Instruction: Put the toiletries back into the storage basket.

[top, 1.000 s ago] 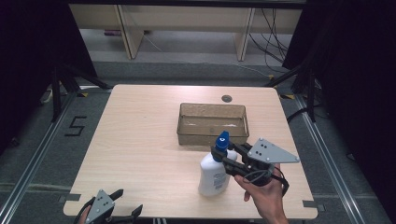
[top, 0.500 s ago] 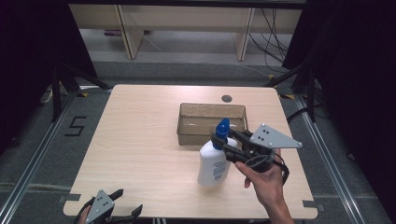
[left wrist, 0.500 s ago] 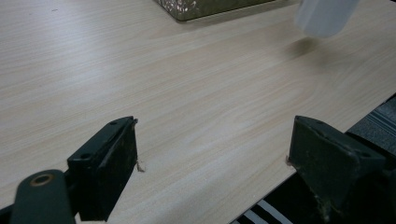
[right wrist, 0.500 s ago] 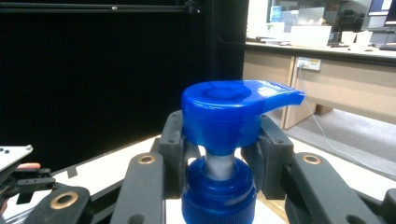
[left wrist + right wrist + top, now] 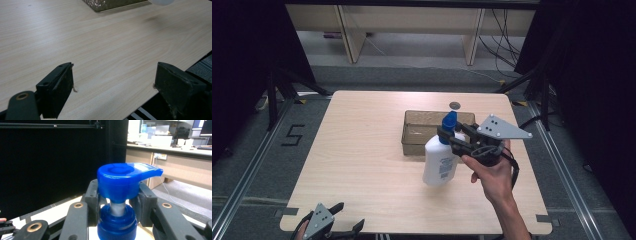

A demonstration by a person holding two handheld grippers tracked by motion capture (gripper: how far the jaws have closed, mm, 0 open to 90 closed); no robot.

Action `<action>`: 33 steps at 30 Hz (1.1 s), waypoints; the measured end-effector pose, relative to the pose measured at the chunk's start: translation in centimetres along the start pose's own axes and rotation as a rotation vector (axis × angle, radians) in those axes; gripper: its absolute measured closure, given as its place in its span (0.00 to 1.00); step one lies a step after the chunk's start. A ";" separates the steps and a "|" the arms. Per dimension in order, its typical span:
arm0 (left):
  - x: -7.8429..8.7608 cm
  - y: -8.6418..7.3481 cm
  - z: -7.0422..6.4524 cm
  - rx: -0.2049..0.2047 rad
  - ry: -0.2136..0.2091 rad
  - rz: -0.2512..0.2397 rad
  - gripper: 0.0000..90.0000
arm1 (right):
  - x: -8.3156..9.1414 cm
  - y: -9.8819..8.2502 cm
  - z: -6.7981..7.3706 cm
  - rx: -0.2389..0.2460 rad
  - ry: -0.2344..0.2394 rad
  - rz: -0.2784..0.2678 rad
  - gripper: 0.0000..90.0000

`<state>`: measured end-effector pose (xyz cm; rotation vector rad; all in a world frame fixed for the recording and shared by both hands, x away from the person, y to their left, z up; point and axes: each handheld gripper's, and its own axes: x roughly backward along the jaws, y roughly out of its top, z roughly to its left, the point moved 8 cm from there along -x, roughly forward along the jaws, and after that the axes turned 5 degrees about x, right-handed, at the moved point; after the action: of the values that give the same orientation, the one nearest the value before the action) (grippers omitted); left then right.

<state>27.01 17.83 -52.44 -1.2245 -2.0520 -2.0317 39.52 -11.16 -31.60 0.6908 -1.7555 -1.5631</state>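
Above the table [image 5: 362, 165], my right gripper [image 5: 451, 138] clamps the bottle [image 5: 440, 162] by its neck; swinging could loosen it. Left gripper [image 5: 115, 92] gapes idle.

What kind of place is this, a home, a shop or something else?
Most likely a lab or workshop set up for recording. A bare wooden table stands between dark curtains, with floor rails at its sides, loose cables behind, and office desks with monitors in the right gripper view.
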 end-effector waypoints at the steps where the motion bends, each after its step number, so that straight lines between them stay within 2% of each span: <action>1: 0.0 0.0 0.0 0.000 0.000 0.000 0.16 | -0.1 0.1 -0.3 0.010 -0.004 -0.005 0.69; 5: 0.0 0.0 0.0 0.001 -0.001 -0.002 0.17 | -0.2 0.7 -0.9 -0.011 -0.008 0.005 0.69; 8: -0.1 0.0 0.0 0.000 -0.004 -0.005 0.16 | -0.2 1.4 -1.4 -0.002 -0.019 0.004 0.69; 10: -0.1 0.0 0.0 0.000 -0.004 -0.005 0.17 | -0.3 1.8 -1.8 0.021 -0.028 -0.001 0.69; 17: 0.0 0.0 0.0 0.001 0.001 0.000 0.17 | -0.5 3.2 -3.3 0.029 -0.052 -0.015 0.69; 18: 0.0 0.0 0.0 0.001 0.001 0.000 0.16 | -0.5 3.3 -3.3 0.007 -0.049 -0.006 0.69; 20: 0.0 0.0 0.0 0.000 0.000 0.000 0.16 | -0.6 3.6 -3.8 0.022 -0.052 -0.013 0.69; 23: 0.0 0.0 0.0 0.001 0.001 0.000 0.16 | -0.8 4.0 -4.4 0.023 -0.062 -0.017 0.69; 25: 0.0 0.0 0.0 0.002 0.002 0.000 0.17 | -0.9 4.1 -4.6 0.007 -0.063 -0.012 0.69; 28: 0.0 0.0 0.0 -0.001 0.000 0.001 0.16 | -1.1 4.4 -5.4 0.023 -0.083 -0.007 0.69; 33: 0.0 0.0 0.0 0.004 -0.001 -0.003 0.16 | -1.5 4.7 -6.3 0.011 -0.094 -0.001 0.69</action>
<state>26.99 17.80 -52.41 -1.2228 -2.0588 -2.0271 45.54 -13.31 -26.88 0.6335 -1.8334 -1.6109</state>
